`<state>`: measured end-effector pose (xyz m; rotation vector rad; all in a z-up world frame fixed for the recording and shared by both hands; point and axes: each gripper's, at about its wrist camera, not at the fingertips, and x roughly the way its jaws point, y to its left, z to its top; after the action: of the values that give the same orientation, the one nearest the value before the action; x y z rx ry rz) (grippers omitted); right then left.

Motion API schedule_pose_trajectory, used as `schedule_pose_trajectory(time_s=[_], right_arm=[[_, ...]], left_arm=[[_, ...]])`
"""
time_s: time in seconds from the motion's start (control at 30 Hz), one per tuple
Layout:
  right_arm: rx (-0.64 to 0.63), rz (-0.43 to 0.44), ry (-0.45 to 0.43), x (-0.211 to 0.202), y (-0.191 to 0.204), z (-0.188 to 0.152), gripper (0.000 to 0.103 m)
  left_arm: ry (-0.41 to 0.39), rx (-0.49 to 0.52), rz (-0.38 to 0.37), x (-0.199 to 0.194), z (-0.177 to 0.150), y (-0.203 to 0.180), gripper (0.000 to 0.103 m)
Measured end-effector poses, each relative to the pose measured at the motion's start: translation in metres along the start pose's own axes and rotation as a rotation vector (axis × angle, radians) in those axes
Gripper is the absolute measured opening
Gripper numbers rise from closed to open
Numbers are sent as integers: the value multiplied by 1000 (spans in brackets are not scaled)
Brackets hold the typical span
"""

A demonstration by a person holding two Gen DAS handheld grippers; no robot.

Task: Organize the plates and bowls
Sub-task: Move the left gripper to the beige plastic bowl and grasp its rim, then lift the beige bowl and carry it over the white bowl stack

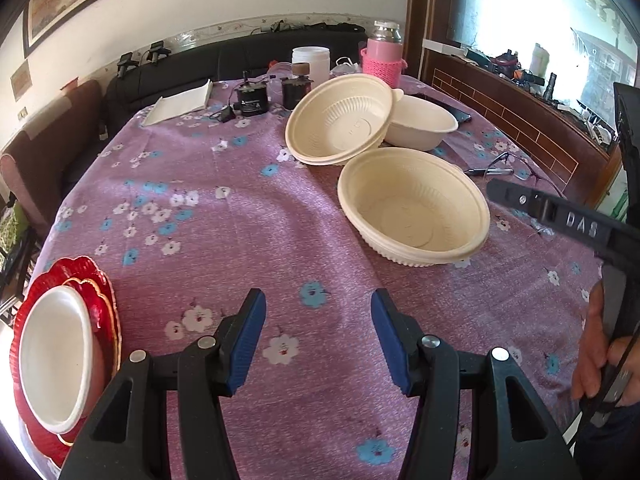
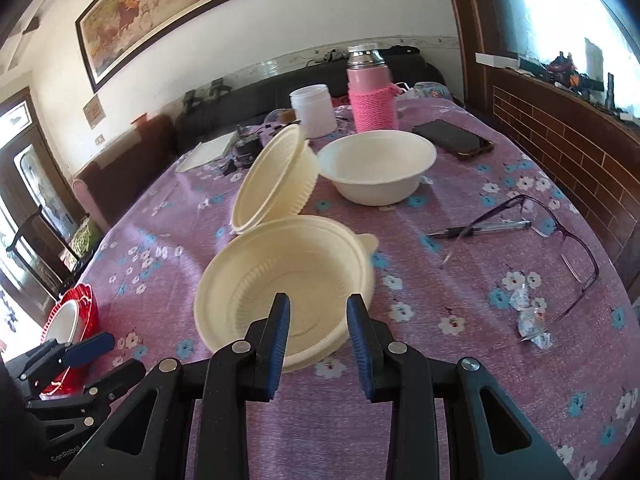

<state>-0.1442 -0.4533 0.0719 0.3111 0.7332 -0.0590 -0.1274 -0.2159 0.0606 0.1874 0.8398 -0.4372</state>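
Note:
A cream ribbed bowl [image 1: 414, 208] [image 2: 288, 280] stands upright mid-table. Behind it a second cream bowl [image 1: 340, 120] [image 2: 276, 178] leans tilted against a white bowl [image 1: 422, 122] [image 2: 378, 166]. At the near left, a white bowl [image 1: 54, 356] [image 2: 62, 322] rests on stacked red scalloped plates [image 1: 94, 284] [image 2: 82, 300]. My left gripper [image 1: 318, 340] is open and empty above the cloth, to the right of the red plates. My right gripper [image 2: 319, 340] is open, its jaws straddling the near rim of the upright cream bowl.
The table wears a purple flowered cloth [image 1: 224, 220]. At the back stand a pink flask [image 2: 372, 92], a white jar [image 2: 312, 110], small black devices [image 1: 252, 98] and a notebook [image 1: 180, 104]. A phone [image 2: 454, 140], glasses [image 2: 560, 236], a pen [image 2: 484, 230] and wrappers [image 2: 528, 320] lie right.

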Motion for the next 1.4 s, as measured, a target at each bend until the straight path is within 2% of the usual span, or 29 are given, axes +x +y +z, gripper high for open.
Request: schedule_pose_trajectory(time_s=[0.13,0.3,0.6,0.7,0.73,0.8,0.83,0.9,1.0,1.13,1.23,1.4], right_arm=[[90,6,30,6,-33,11,32],[185,126,101,27,-49,15,32],[168,127,128,49,-44,19,31],[177,127,146,54,-43,15,15],[188,137,151,54,-43,13,15],[200,155,156,48,-41,9,15],[202,162,159,46,-40,8,15],[201,172,177,42,-33,1,15],[137,128,172,35,-17,-5,18],[20,-26,133,33,-5,-6,18],[-2,-40,127,33,-4,-7,18],[-55,-87,101,23,5,-10,15]], left_arm=[[13,-21,-25,5,4,0,54],[14,-40,-41,7,9,3,54],[32,-118,-125,38,37,8,54],[49,-128,-132,56,42,6,53],[56,-129,-151,61,43,4,52],[55,-124,-147,67,43,3,38],[63,-120,-145,72,43,3,27],[58,-127,-144,75,44,4,25],[27,-89,-102,73,47,1,24],[7,-52,-73,71,45,-5,24],[5,-33,-67,71,42,-9,18],[-19,-9,-48,64,37,-16,17]])
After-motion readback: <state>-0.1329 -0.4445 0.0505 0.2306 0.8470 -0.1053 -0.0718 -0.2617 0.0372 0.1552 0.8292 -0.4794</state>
